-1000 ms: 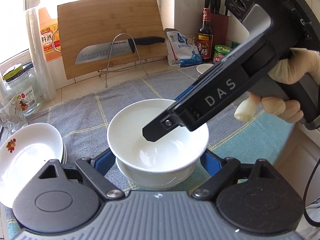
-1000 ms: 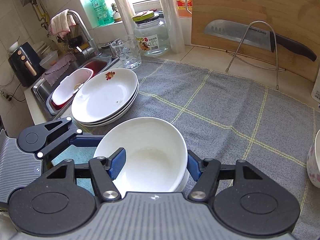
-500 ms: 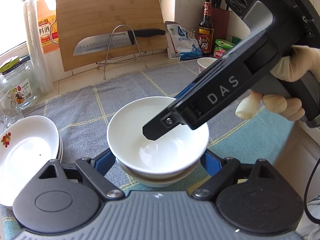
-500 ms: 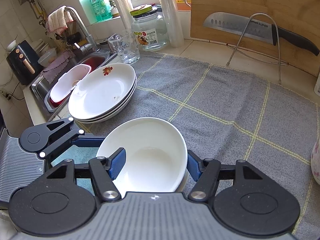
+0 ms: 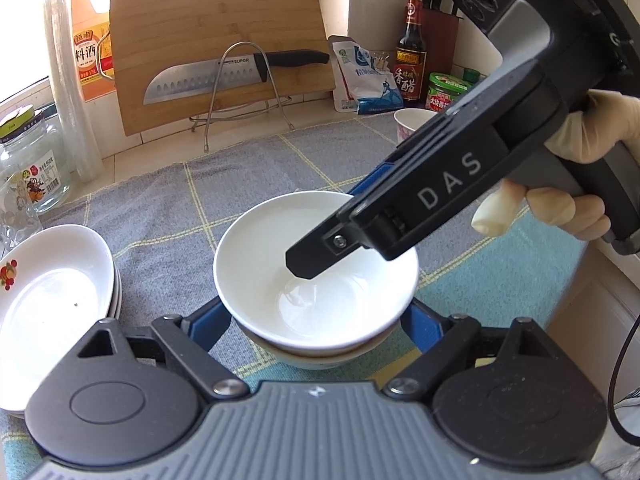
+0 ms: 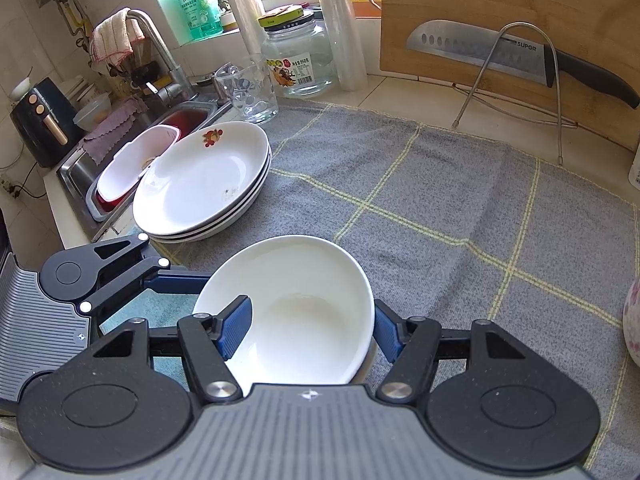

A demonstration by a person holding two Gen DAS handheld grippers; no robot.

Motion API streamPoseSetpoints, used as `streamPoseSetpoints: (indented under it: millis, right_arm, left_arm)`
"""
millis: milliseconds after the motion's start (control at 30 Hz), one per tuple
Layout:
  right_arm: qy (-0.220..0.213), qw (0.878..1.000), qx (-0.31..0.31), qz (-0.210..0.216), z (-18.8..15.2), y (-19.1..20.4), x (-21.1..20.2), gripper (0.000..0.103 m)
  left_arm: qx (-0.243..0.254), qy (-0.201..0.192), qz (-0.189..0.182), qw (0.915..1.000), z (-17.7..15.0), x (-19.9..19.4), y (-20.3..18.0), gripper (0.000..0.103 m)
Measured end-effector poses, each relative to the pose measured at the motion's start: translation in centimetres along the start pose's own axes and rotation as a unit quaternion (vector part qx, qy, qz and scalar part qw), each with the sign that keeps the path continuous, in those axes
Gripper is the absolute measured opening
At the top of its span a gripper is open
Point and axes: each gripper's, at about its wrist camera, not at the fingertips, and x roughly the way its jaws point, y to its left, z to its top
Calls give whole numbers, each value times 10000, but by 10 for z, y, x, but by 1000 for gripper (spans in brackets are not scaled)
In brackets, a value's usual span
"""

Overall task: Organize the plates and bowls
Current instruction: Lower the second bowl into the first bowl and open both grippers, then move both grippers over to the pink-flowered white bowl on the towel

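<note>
- We hold the right hand-held gripper (image 6: pixel 312 330) clenched on the rim of the top white bowl (image 6: pixel 304 312): one blue finger (image 6: pixel 236 326) sits inside the bowl, the other presses on the outer wall.
- In the left wrist view that same right hand-held gripper (image 5: pixel 304 268) reaches down into the bowl (image 5: pixel 316 276) from about 2 o'clock, with our gloved hand (image 5: pixel 576 184) on its handle.
- The top bowl sits nested in a second bowl (image 5: pixel 316 356) below it, on the grey checked cloth (image 5: pixel 168 216) that covers the surface.
- Our left hand-held gripper (image 5: pixel 316 328) straddles the lower bowl with a blue finger at each side; whether the pads press the wall we cannot tell.
- A stack of white plates (image 6: pixel 204 180) with a red flower mark lies at 10 o'clock from the bowls, near the sink (image 6: pixel 100 160), apart from them.
- At 12 o'clock, a knife (image 5: pixel 236 76) rests on a wire stand against a wooden cutting board (image 5: pixel 216 40).
- A glass jar (image 6: pixel 300 56) stands behind the plates.
- Another cup-like bowl (image 5: pixel 412 120) stands at 1 o'clock on the cloth's far edge.
</note>
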Motion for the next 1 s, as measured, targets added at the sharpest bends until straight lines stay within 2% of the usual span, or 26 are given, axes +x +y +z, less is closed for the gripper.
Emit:
streamPoseSetpoints:
  millis: [167, 233, 300, 400, 700, 1000]
  right_arm:
    - [-51, 9999, -65, -61, -1, 3, -1, 73]
    - [-130, 9998, -107, -103, -1, 4, -4, 79]
    - [-253, 9995, -106, -141, 0, 4, -8, 94]
    - [-350, 9990, -157, -224, 1, 5, -13, 100]
    - [-468, 9974, -214, -504, -4, 3, -21, 103]
    - [-682, 9924, -237, -997, -21, -13, -46, 103]
  left_arm:
    - [0, -7, -7, 10000, -1, 1, 0, 91]
    - [-7, -23, -39, 10000, -2, 0, 1, 91]
    - [-25, -5, -55, 10000, -2, -1, 3, 92]
    - [-21, 6, -48, 10000, -4, -4, 4, 92]
    - [66, -113, -38, 9999, -3, -22, 0, 92]
    - [146, -438, -88, 9989, 19, -34, -18, 92]
